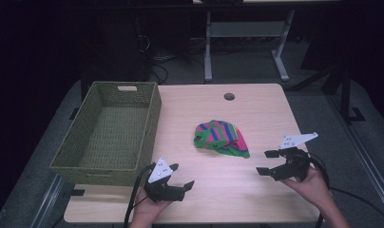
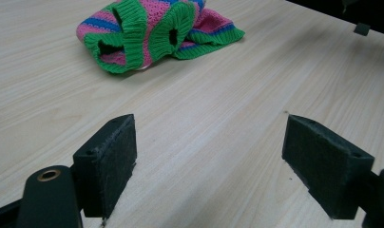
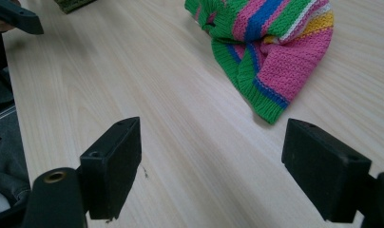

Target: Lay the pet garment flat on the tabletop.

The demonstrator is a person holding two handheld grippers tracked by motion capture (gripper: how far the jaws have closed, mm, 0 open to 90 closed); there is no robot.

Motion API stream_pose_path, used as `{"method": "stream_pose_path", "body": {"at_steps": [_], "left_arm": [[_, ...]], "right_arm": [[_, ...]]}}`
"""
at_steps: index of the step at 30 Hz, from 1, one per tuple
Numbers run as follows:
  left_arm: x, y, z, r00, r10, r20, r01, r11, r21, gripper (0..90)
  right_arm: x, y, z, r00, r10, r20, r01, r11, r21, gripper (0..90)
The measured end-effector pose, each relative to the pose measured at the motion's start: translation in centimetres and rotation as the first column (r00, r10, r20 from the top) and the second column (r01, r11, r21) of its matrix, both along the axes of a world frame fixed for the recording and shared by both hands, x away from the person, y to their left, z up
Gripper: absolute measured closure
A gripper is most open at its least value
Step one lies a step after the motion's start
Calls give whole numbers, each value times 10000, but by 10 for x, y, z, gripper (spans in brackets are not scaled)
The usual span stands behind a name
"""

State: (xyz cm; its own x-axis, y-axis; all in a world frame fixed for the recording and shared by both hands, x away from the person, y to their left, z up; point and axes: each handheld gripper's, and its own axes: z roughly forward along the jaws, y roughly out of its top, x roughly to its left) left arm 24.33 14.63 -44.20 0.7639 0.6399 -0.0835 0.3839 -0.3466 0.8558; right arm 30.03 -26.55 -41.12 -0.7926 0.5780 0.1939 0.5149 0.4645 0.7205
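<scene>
Knitted piece: a crumpled striped knit (image 1: 221, 138) in green, pink and blue lay at the middle of the high view, on the wooden table (image 1: 237, 190), apart from everything else.
Long axis: in the high view it ran from centre-left down toward lower right, the flatter pink-and-green end tapering to the lower right.
Openings: in my left gripper view the knit (image 2: 152, 33) sat at the upper left of the frame, with two green-ribbed openings facing the camera.
Far end: in my right gripper view the knit (image 3: 266, 47) filled the upper right, a ribbed green edge nearest my jaws.
My left gripper (image 1: 177, 176): lower centre-left of the high view, held in my left hand (image 1: 149, 209), jaws spread wide, nothing between them; bare wood showed in the gap.
My right gripper (image 1: 267, 162): lower right of the high view, in my right hand (image 1: 313, 185), jaws likewise wide apart and empty, pointing toward frame left.
Basket: a green woven basket (image 1: 81, 156) stood at the left of the high view, its near corner just beside my left gripper.
Cut off: the knit's top edge ran out of frame in both gripper views; my forearms left the bottom of the high view.
Hard to make out: what kind of garment it was I could not tell from its folds. The surroundings beyond the table were dark, with only some frame legs (image 1: 208, 52) and cables dimly visible.
</scene>
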Motion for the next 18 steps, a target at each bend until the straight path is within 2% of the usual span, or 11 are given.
{"method": "stream_pose_path", "body": {"at_steps": [3, 9, 16, 18], "left_arm": [[0, 0, -1, 10000, -12, 25, 12, 10000, 63, 184], [2, 0, -1, 10000, -58, 8, 58, 9998, 180, 184], [3, 0, -1, 10000, -48, -81, 48, 10000, 82, 184], [2, -1, -1, 10000, -73, -1, 73, 9999, 87, 185]], "right_arm": [[10, 4, 4, 9998, 109, -172, -108, 9999, 37, 201], [28, 12, 8, 9991, 172, -382, -182, 9995, -256, 201], [44, 23, 13, 9980, 363, -515, -387, 9981, -475, 202], [48, 26, 16, 9976, 408, -555, -439, 9975, -552, 202]]}}
